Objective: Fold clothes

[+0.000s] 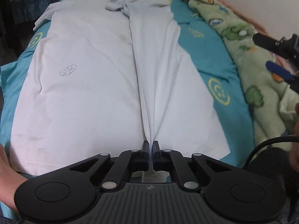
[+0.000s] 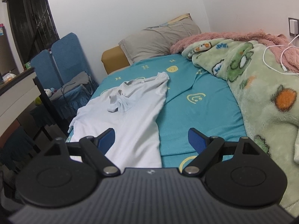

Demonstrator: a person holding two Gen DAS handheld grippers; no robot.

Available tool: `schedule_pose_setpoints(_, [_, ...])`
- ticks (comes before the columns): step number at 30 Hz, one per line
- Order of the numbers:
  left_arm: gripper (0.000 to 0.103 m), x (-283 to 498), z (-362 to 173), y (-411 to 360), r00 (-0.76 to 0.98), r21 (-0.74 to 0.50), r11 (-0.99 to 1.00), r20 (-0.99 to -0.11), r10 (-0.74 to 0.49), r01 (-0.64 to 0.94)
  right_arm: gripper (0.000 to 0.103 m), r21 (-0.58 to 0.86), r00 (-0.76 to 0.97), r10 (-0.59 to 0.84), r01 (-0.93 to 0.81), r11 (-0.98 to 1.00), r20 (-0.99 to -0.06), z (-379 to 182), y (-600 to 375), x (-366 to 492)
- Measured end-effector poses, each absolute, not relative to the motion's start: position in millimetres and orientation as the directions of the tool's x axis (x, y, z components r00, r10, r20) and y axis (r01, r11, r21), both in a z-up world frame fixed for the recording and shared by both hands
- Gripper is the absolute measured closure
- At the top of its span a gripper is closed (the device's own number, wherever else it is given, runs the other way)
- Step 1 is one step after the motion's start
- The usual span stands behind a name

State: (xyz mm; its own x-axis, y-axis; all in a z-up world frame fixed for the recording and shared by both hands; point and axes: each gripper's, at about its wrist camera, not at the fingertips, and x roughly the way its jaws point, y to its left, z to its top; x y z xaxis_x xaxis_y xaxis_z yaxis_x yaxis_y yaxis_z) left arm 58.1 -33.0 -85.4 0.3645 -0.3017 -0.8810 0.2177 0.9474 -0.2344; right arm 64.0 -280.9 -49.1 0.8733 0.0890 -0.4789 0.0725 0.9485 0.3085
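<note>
A white t-shirt lies spread on the teal bed sheet, its right side folded over toward the middle along a long crease. My left gripper is shut on the t-shirt's bottom hem at the near end of that crease. My right gripper is open and empty, held above the bed to the right of the shirt; it also shows at the right edge of the left wrist view. The shirt's collar end lies far from me, with a sleeve bunched on top.
A green fleece blanket with a pink one behind it covers the bed's right side, with a white cable on it. A grey pillow lies at the head. Blue chairs and a desk stand left of the bed.
</note>
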Motion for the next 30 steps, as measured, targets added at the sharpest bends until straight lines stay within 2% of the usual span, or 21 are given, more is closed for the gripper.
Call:
schedule_pose_setpoints(4, [0.094,59.6,-83.0,-30.4,0.37,-0.243,0.947,-0.877,-0.308,0.211,0.016,0.295,0.871,0.086,0.069,0.953,-0.483,-49.1,-278.5,61.1])
schedule_pose_setpoints(5, [0.087,58.8,-81.0,-29.5,0.379,-0.244,0.946,-0.871,-0.311,0.216,0.016,0.298,0.872,0.087,0.069,0.952,-0.481,-48.9,-278.5,60.7])
schedule_pose_setpoints(8, [0.05,57.5,-63.3,-31.7,0.467,-0.199,0.951,-0.835,-0.29,0.234,0.016,0.308,0.877,0.092,0.066,0.949,-0.472,-47.9,-279.2,60.4])
schedule_pose_setpoints(11, [0.039,56.3,-45.5,-33.8,0.551,-0.152,0.956,-0.79,-0.269,0.249,0.016,0.299,0.888,0.087,0.059,0.952,-0.451,-45.0,-277.6,58.1])
schedule_pose_setpoints(12, [0.03,57.6,-38.7,-36.8,0.583,-0.122,0.959,-0.772,-0.254,0.257,0.016,0.294,0.894,0.082,0.057,0.954,-0.44,-43.5,-276.6,56.7])
schedule_pose_setpoints(14, [0.018,58.8,-24.8,-42.7,0.643,-0.073,0.962,-0.73,-0.232,0.264,0.016,0.287,0.907,0.07,0.057,0.956,-0.415,-40.0,-276.2,53.5])
schedule_pose_setpoints(16, [0.015,60.1,-9.7,-50.7,0.688,-0.039,0.962,-0.691,-0.221,0.27,0.016,0.285,0.918,0.057,0.062,0.956,-0.392,-36.6,-277.7,50.9])
schedule_pose_setpoints(19, [0.002,62.4,11.3,-65.8,0.741,0.012,0.957,-0.636,-0.218,0.291,0.016,0.282,0.93,0.04,0.07,0.957,-0.367,-33.0,-279.9,47.8])
schedule_pose_setpoints(22, [0.0,63.4,24.1,-85.6,0.782,0.04,0.948,-0.577,-0.236,0.316,0.016,0.276,0.934,0.028,0.077,0.958,-0.357,-31.8,-281.5,47.3])
schedule_pose_setpoints(24, [0.0,62.1,23.9,-92.0,0.794,0.014,0.946,-0.549,-0.263,0.323,0.016,0.277,0.935,0.022,0.082,0.957,-0.354,-31.6,-282.6,47.1])
schedule_pose_setpoints(30, [0.0,66.5,-7.3,-81.0,0.753,-0.032,0.948,-0.6,-0.271,0.316,0.016,0.264,0.936,0.022,0.076,0.961,-0.351,-32.6,-283.3,46.5])
